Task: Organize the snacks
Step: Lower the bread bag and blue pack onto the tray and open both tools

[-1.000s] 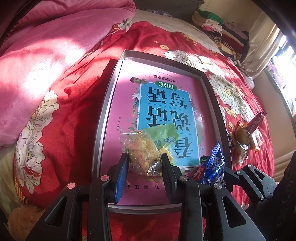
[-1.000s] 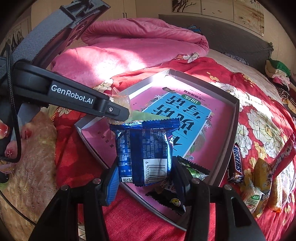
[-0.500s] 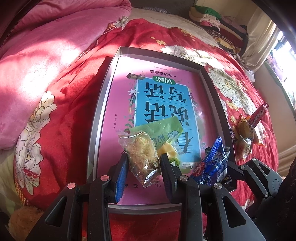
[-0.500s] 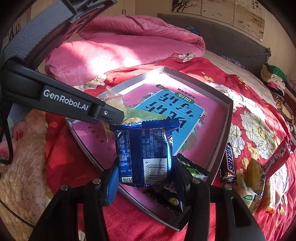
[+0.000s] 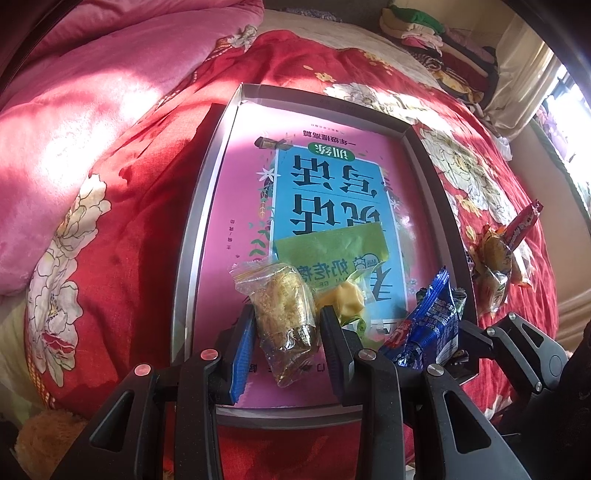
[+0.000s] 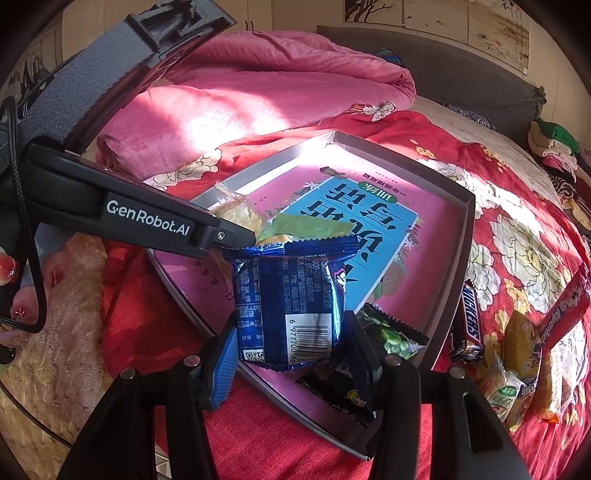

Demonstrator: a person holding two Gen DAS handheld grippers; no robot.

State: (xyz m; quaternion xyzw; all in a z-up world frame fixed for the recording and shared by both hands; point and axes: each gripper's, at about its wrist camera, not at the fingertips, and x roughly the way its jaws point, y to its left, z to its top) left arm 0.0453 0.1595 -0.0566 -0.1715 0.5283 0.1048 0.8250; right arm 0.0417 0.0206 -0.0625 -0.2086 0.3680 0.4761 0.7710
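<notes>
A grey-rimmed tray with a pink and blue printed floor lies on the red flowered bedspread. My left gripper is shut on a clear-wrapped golden cake over the tray's near end. A green milk-candy packet lies in the tray just beyond it. My right gripper is shut on a blue snack packet, held above the tray's near corner. A black and green packet lies in the tray under it. The blue packet also shows in the left wrist view.
Loose snacks lie on the bedspread right of the tray: a Snickers bar, yellow packets and a red stick packet. A pink quilt is bunched at the back left. Folded clothes sit far right.
Both grippers have shifted slightly over the tray's near end with their packets still held. The green packet now lies flat in the tray beyond the left gripper.
</notes>
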